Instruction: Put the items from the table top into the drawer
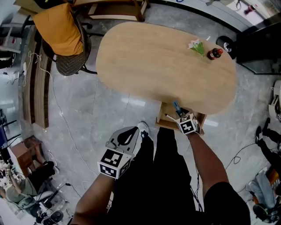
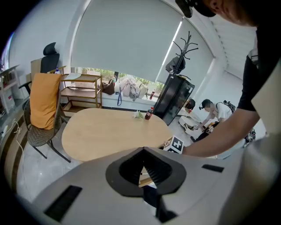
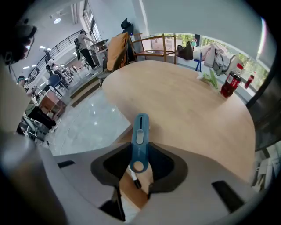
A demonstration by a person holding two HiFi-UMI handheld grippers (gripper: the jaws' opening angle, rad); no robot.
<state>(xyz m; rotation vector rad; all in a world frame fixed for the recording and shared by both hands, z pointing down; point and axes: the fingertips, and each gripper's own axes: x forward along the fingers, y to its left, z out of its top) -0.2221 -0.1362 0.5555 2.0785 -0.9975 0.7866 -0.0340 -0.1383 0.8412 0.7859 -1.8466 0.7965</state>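
Observation:
My right gripper [image 1: 180, 113] hangs over the open wooden drawer [image 1: 163, 121] under the table's near edge, shut on a blue utility knife [image 3: 140, 136]. That knife [image 1: 177, 107] points toward the table. A white marker [image 3: 131, 177] lies in the drawer below the jaws. On the far right of the oval wooden table [image 1: 149, 66] stand a small dark bottle with a red cap [image 1: 214, 53] and a green and white packet [image 1: 196, 46]. Beside my left leg, low over the floor, my left gripper [image 1: 131, 132] has its jaws together and holds nothing.
An office chair draped in orange cloth [image 1: 65, 35] stands left of the table. A black cabinet [image 1: 259, 48] is at the far right, wooden shelving [image 1: 118, 9] behind. Cables run across the grey floor [image 1: 61, 118]. People sit on the floor [image 2: 203, 115] beyond the table.

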